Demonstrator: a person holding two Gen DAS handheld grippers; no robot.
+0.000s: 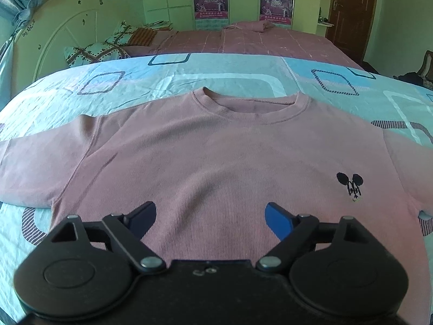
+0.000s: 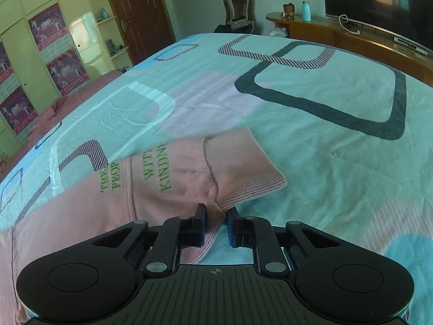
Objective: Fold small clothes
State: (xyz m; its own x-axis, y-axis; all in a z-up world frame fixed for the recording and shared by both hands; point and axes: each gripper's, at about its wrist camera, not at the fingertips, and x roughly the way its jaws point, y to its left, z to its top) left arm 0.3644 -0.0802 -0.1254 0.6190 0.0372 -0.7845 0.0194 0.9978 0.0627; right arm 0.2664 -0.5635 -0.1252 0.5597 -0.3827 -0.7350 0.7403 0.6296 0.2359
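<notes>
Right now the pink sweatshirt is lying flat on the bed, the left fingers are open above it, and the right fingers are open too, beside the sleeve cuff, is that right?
Not quite. The right gripper is shut on the sleeve cuff, as the right wrist view shows. The rest holds: the pink sweatshirt lies flat on the bed, and the left gripper is open above it.

Count, taken outward from the pink sweatshirt [image 1: 216, 149]: sweatshirts: 1, flat on the quilt [image 1: 189, 81]. Embroidered mouse emblems [image 1: 350, 184] on its chest: 1. Patterned pillows [image 1: 94, 52] beyond its collar, by the headboard: 2. Posters [image 1: 211, 2] on the wardrobe farther behind: 2 in the left wrist view.
</notes>
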